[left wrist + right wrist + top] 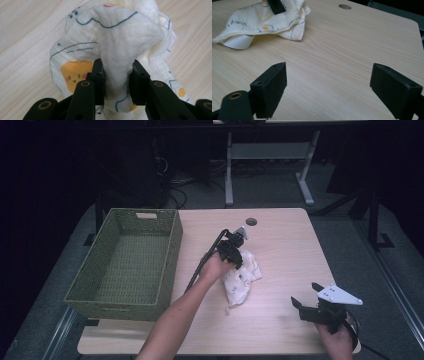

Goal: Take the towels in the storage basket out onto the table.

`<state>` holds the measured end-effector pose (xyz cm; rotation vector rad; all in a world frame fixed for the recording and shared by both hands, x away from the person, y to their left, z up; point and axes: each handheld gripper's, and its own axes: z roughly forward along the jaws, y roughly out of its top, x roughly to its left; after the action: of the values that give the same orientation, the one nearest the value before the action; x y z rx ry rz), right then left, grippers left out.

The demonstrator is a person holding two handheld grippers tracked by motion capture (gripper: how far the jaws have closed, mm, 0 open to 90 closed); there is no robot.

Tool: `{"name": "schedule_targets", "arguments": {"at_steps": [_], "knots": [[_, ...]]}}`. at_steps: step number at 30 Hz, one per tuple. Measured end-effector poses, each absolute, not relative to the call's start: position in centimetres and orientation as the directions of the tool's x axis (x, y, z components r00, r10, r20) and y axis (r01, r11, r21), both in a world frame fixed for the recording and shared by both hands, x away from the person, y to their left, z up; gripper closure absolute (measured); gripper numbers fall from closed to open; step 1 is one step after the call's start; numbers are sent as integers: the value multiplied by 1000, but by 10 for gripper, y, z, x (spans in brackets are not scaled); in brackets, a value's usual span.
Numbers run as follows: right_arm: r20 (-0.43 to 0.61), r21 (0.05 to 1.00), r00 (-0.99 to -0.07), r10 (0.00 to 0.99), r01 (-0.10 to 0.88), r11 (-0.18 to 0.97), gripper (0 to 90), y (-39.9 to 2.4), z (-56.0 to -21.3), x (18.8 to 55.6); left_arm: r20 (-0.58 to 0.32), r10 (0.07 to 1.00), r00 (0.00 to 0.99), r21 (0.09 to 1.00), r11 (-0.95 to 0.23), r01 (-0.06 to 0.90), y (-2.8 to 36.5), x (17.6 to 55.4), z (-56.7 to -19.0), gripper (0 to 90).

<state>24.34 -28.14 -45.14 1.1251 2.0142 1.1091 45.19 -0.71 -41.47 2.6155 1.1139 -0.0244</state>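
Item: printed muslin cloth (117, 37), soft, light, limp; lies crumpled mid-worktop (280, 250), right of the green basket (125, 265). Your left gripper (117, 82) has its fingers (98, 80) pinched on a raised fold. Expect drape and slip; take a thick bunched ridge, not an edge. Your right gripper (334, 92) sits apart, fingers wide, empty.

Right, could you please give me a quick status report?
Left gripper shut on cloth. Right gripper open over bare table. Basket path clear.
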Motion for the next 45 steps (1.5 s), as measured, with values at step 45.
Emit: {"name": "schedule_targets", "arguments": {"at_steps": [45], "knots": [[-78, 863, -492, 867, 403, 306, 136, -281, -453, 246, -122, 692, 712, 286, -662, 692, -9, 449, -408, 479]]}}
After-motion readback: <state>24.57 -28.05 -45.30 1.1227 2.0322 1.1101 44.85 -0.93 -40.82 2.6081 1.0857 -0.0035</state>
